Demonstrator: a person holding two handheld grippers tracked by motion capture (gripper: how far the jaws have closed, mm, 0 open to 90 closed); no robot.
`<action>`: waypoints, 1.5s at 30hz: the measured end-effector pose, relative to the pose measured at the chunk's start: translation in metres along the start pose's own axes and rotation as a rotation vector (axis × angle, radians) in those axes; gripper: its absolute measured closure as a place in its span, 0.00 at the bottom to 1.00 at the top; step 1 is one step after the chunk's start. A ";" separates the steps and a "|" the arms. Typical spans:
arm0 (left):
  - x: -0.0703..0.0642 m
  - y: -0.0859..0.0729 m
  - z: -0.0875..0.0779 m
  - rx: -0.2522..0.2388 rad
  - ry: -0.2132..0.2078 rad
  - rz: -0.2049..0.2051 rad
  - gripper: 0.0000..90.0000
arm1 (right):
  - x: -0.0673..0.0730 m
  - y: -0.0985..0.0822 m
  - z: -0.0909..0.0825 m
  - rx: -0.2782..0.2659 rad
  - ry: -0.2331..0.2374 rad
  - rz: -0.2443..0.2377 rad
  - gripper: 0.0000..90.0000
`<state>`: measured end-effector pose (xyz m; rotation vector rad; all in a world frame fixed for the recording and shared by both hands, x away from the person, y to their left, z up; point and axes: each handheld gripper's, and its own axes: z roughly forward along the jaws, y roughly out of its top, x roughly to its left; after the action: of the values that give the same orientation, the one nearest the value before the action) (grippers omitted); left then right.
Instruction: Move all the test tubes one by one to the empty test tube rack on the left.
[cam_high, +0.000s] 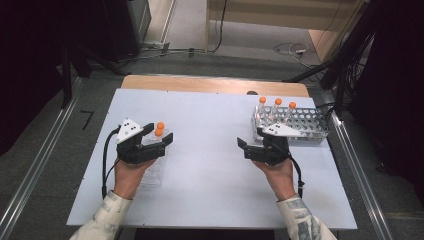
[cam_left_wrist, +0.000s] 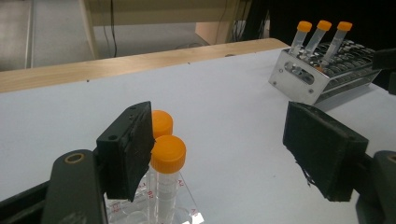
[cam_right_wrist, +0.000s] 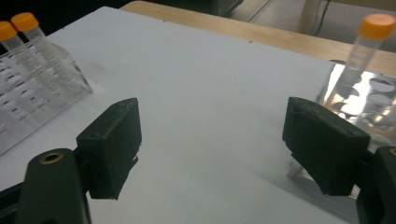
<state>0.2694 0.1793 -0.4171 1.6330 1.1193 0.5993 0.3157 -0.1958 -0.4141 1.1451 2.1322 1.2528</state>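
A: Left gripper (cam_left_wrist: 219, 154) has its jaws spread. Nothing is pinched. Two orange-capped tubes (cam_left_wrist: 167, 161) stand upright in the clear rack (cam_high: 152, 170), at the person's left on the white table (cam_high: 210, 150).

B: Where are the tubes relative to the jaws?

A: In the left gripper view the nearer cap sits just beside the inner face of the left-hand jaw, possibly touching; I cannot tell. The other jaw is well apart from it. So the tubes lie hard against one side of the gap, not centred.

B: Risk?

A: My judgement: if the hand withdraws sideways, that close jaw could catch a cap and tilt the tube, or drag the light clear rack across the table. Pulling straight back and up would likely avoid it.

B: Right side?

A: Right gripper (cam_right_wrist: 210, 144) also has its jaws wide and empty, over bare table. The metal rack (cam_high: 300, 125) holds three more orange-capped tubes (cam_high: 276, 107) along its far-left edge; in the right gripper view one of them stands beyond the right-hand jaw.

B: Risk there?

A: Those tubes lean slightly in wide holes. A grip low on the body or off-axis could make one bind against the rack on lifting. Closing near the cap seems safer.
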 end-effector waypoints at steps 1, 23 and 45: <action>0.000 0.000 0.000 -0.001 0.000 -0.001 0.27 | -0.003 0.000 -0.002 -0.004 -0.010 0.007 0.20; 0.002 0.000 -0.001 -0.001 0.008 -0.005 0.27 | -0.068 0.001 -0.035 -0.047 -0.208 0.120 0.20; 0.002 -0.001 0.000 0.000 0.011 -0.008 0.28 | -0.100 -0.005 -0.023 -0.029 -0.350 0.164 0.25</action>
<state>0.2698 0.1813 -0.4181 1.6257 1.1337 0.6040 0.3552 -0.2910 -0.4119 1.4320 1.7879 1.0534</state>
